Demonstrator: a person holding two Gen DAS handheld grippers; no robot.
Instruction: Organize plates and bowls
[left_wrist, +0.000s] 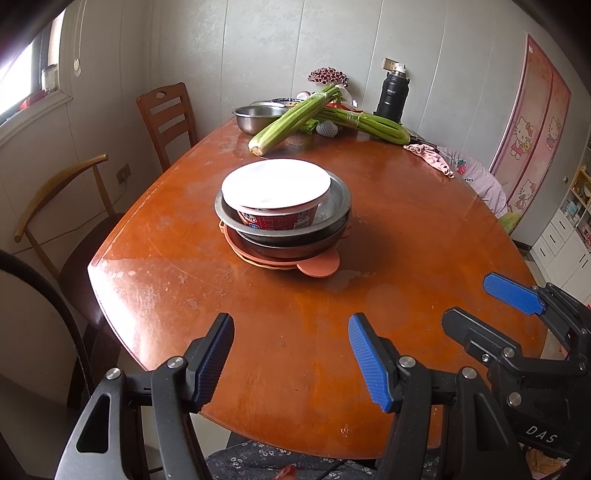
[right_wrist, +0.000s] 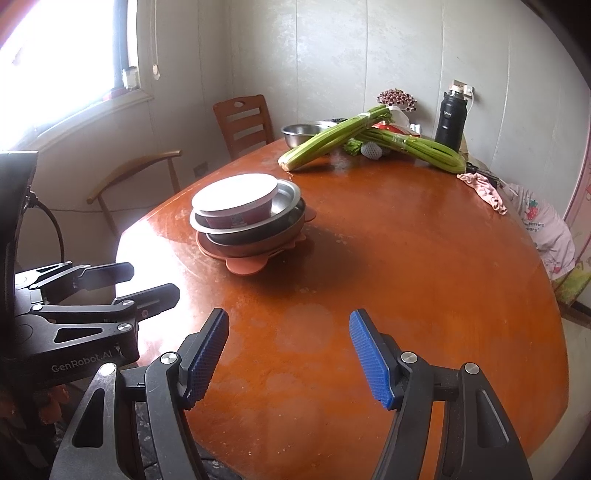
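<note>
Both sets of jaws hang spread and empty over the near counter (left_wrist: 406, 229). The stack (left_wrist: 282, 216) sits mid-counter, well ahead: dead ahead of the left gripper (left_wrist: 291, 360), up and left of the right gripper (right_wrist: 290, 356). Left looks nearer. White-lidded bowl (right_wrist: 236, 201) nests in steel dishes on orange plates.

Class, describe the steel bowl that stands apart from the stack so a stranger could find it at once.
Start at the orange-brown wooden table and look to its far end, near the slatted wooden chair. There the steel bowl sits beside the celery. Unlike the stack at the middle, it stands alone and nothing is nested in it.
</note>
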